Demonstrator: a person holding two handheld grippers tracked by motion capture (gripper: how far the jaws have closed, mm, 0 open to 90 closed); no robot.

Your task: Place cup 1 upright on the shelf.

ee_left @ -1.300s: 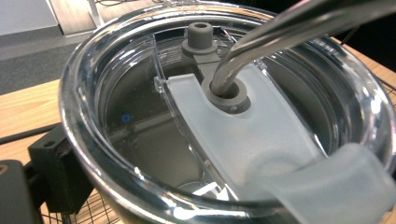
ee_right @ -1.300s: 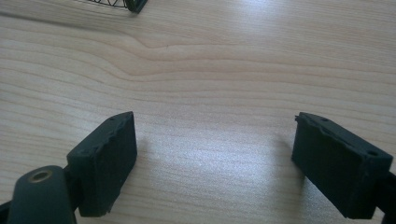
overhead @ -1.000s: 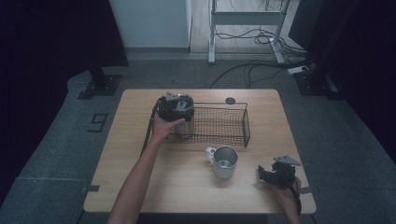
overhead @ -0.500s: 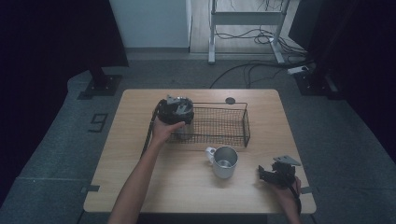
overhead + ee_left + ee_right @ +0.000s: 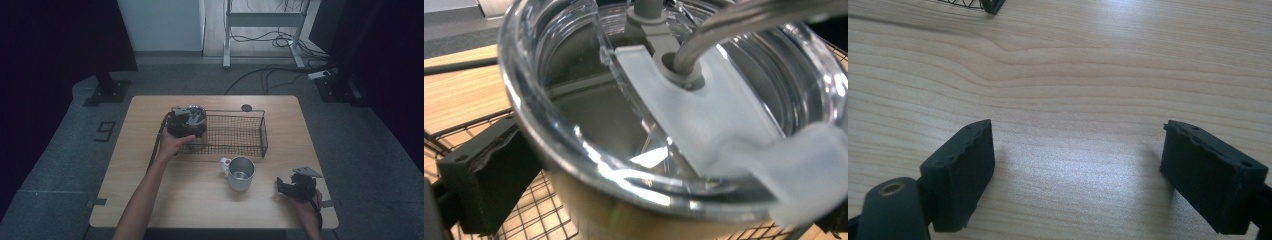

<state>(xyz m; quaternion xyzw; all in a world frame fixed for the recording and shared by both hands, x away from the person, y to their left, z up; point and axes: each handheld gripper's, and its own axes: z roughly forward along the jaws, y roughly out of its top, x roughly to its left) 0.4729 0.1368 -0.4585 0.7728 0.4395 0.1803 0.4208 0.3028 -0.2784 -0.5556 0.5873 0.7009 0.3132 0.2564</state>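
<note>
A steel tumbler (image 5: 589,210) with a clear lid (image 5: 574,100) and a metal straw (image 5: 734,25) stands in the left end of a black wire basket (image 5: 235,132). My left gripper (image 5: 186,121) is over it, and its jaws have just been opening. In the left gripper view the left gripper (image 5: 659,195) has the tumbler between its jaws, and the pads stand beside the wall without pressing on it. My right gripper (image 5: 295,187) rests low near the table's front right corner. In its own view the right gripper (image 5: 1078,170) is open over bare wood.
A metal mug (image 5: 240,172) stands on the wooden table (image 5: 150,200) in front of the basket, its handle to the left. A small black disc (image 5: 246,107) lies behind the basket. The basket's corner (image 5: 988,6) shows at the top of the right gripper view.
</note>
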